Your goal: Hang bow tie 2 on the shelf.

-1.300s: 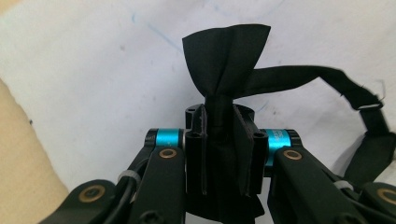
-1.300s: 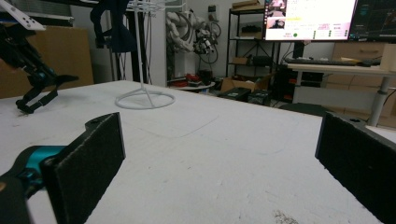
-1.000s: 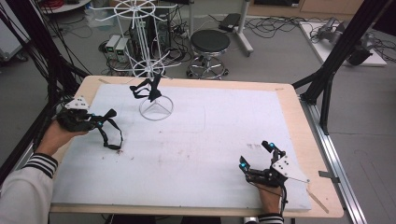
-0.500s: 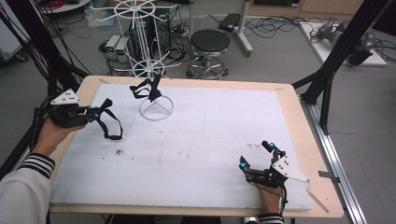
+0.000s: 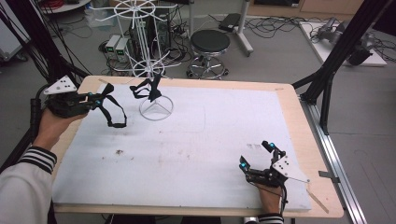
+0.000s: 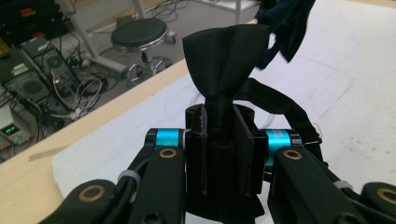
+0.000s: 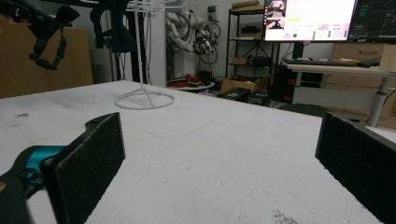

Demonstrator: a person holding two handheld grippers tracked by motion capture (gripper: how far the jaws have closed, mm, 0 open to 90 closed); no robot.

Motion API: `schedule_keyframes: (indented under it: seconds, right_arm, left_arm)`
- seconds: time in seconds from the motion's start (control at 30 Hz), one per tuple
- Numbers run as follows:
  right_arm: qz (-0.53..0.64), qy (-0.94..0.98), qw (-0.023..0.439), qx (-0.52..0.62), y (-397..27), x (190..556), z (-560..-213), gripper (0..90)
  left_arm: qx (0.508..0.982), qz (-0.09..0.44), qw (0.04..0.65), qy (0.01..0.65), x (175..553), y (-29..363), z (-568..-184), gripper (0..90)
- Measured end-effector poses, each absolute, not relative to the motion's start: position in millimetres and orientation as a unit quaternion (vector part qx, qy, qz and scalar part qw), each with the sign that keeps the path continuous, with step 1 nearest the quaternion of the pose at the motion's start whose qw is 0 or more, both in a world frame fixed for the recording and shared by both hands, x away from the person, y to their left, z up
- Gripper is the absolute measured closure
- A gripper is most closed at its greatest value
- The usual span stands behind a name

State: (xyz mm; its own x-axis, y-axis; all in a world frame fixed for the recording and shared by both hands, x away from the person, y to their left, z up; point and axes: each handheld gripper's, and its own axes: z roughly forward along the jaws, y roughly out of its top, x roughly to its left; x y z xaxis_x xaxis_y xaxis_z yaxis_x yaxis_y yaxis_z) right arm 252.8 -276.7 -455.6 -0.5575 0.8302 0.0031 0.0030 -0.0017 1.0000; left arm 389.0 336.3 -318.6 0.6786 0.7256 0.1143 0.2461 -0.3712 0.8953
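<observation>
White table mat; left gripper fingers clamp bow tie knot, strap dangling; right gripper fingers spread, empty.

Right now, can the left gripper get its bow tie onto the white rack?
Probably yes: the left gripper holds the bow tie lifted off the table, with only open space between it and the rack.

Bow tie lower wing hidden behind fingers; hanging tie cut by top edge.

Bow tie higher, off table.
</observation>
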Motion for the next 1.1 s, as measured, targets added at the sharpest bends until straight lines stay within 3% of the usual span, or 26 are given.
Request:
schedule_keyframes:
  seconds: [1.1]
  right_arm:
    - [0.625, 0.623, 0.333, 0.333, -277, 253, -456, 0.7]
  left_arm:
    - [0.749, 0.286, 0.529, 0.278, 396, 309, -280, 75.8]
